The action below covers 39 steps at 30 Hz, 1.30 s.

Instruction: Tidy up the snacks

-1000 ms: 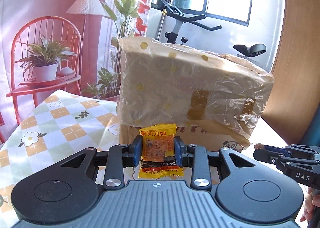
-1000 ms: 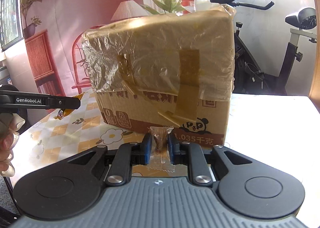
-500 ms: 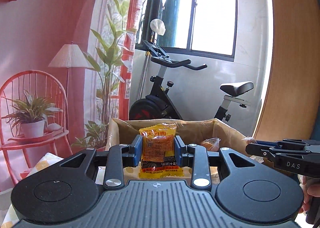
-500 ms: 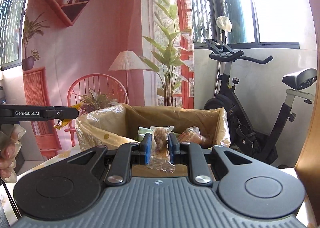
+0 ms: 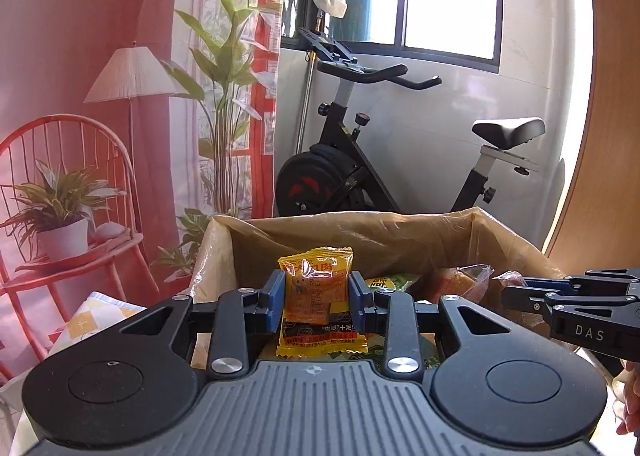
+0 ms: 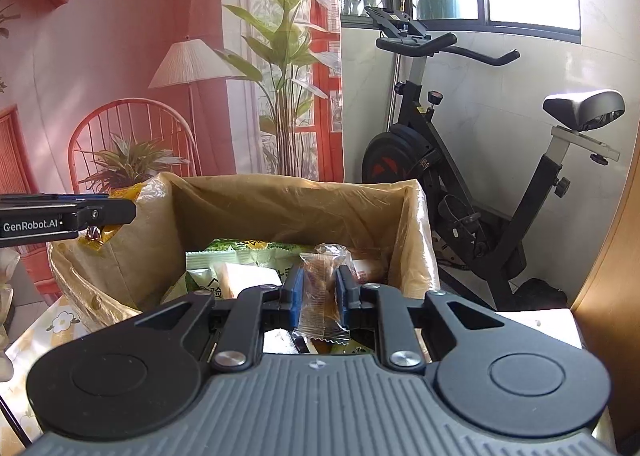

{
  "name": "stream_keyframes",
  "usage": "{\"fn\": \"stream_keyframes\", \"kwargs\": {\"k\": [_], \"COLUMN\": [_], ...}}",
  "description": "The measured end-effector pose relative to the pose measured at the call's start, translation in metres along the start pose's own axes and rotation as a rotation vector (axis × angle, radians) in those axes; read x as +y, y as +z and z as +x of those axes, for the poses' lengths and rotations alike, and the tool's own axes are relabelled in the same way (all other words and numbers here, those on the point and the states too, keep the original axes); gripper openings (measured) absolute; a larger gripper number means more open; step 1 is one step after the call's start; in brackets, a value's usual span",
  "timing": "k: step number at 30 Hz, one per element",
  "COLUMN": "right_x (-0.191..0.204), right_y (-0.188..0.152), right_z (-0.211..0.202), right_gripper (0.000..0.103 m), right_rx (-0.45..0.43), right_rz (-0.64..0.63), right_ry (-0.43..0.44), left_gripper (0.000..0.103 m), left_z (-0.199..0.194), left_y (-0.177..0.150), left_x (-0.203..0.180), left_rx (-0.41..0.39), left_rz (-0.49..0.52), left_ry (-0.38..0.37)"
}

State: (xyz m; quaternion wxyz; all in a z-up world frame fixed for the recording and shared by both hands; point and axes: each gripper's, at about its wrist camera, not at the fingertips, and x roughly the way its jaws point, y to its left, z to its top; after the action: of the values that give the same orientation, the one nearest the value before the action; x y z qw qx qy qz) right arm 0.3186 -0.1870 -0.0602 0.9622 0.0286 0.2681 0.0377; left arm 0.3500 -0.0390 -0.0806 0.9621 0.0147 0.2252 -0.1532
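My left gripper (image 5: pixel 317 298) is shut on a yellow and orange snack packet (image 5: pixel 316 296), held upright over the near left side of a cardboard box (image 5: pixel 360 236) lined with clear plastic. My right gripper (image 6: pixel 318 292) is shut on a small clear-wrapped brown snack (image 6: pixel 320 292) above the same cardboard box (image 6: pixel 288 200). Inside lie several snacks: green packets (image 6: pixel 240 248), a white one (image 6: pixel 244 276) and wrapped buns (image 5: pixel 460 276). The right gripper's side (image 5: pixel 576 296) shows at the right of the left wrist view; the left gripper's side (image 6: pixel 68 212) shows at the left of the right wrist view.
The box stands on a table with a flowered check cloth (image 6: pixel 52 328). Behind it are an exercise bike (image 5: pixel 360 160), a tall plant (image 5: pixel 228 96) and a backdrop with a red chair and lamp. A wooden panel (image 6: pixel 608 276) rises at the right. A hand (image 5: pixel 630 404) holds the right gripper.
Both grippers rose from in front of the box's wrapped side to above its open top, still holding their snacks. The box's inside and contents have come into view.
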Motion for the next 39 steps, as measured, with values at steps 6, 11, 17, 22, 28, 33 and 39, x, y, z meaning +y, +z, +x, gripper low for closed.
{"fn": "stream_keyframes", "kwargs": {"k": [6,11,17,22,28,33,39], "right_x": [0.001,0.001,0.003,0.007,0.018,0.033,0.049], "right_y": [-0.003,-0.001,0.004,0.010,0.019,0.027,0.030], "right_z": [0.003,0.002,-0.008,-0.026,-0.057,-0.089,-0.123], "right_gripper": [0.019,0.020,0.040,0.072,0.090,0.095,0.098], "right_rx": [0.021,0.025,0.005,-0.030,-0.082,-0.134,-0.161], "right_rz": [-0.005,0.005,0.021,0.037,0.049,0.053,0.055], "right_ry": [-0.002,-0.013,-0.031,-0.034,-0.030,-0.064,-0.085], "left_gripper": [0.035,0.037,0.065,0.079,0.089,0.095,0.097], "left_z": [0.005,0.003,-0.009,-0.030,-0.071,-0.117,-0.159], "left_y": [-0.006,-0.006,0.000,0.009,0.027,0.031,0.027], "left_x": [0.005,0.009,0.006,0.005,0.004,-0.006,-0.014], "left_rx": [0.041,0.047,0.036,0.011,-0.041,-0.135,-0.187], "left_rz": [0.004,-0.006,0.027,0.047,0.066,0.108,0.109], "left_ry": [0.020,0.032,0.009,0.003,-0.001,0.025,0.054]}}
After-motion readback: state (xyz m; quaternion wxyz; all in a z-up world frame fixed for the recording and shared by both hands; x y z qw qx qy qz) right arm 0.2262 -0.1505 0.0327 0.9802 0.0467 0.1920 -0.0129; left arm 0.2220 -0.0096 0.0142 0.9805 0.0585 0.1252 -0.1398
